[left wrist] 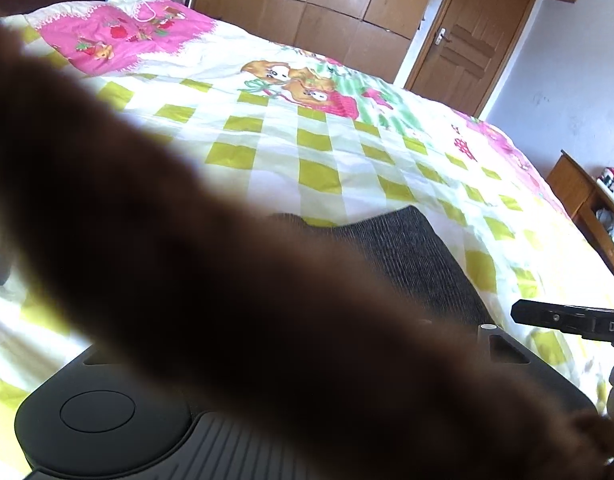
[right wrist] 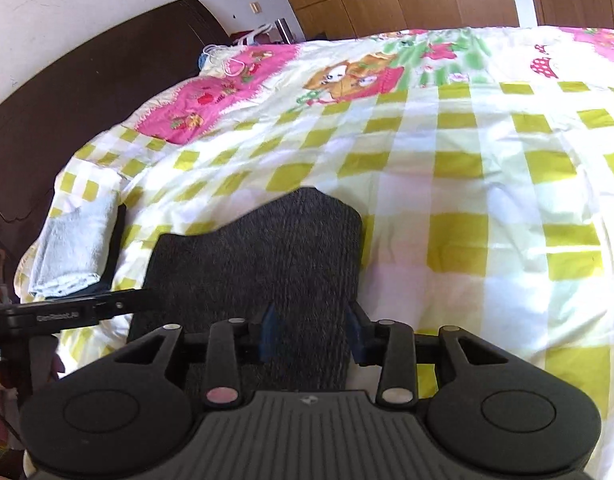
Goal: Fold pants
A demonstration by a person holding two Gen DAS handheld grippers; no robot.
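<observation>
Sunlight is falling across a bed (right wrist: pixel 487 184) dressed in a yellow-checked quilt with pink cartoon panels, and wooden wardrobes (left wrist: pixel 327 4) are standing at twelve o'clock beyond it. Dark, ribbed-knit pants (right wrist: pixel 259 256) are lying on the quilt, already doubled into a compact block, just ahead of the right tongs (right wrist: pixel 313 336). Those tongs are standing parted, their blue pads (right wrist: pixel 269 330) straddling the near end of the cloth without pinching it. In the left wrist view a blurred brown mass, something too close to identify, is covering the left tongs (left wrist: pixel 487 330), so whether they are parted or closed cannot be told; the pants (left wrist: pixel 411 252) are showing at one o'clock behind it.

The knit is looking soft, light and limp, likely to sag and slide once lifted. Taking hold at a corner of the near edge, through all layers, is seeming the safest grip.
</observation>
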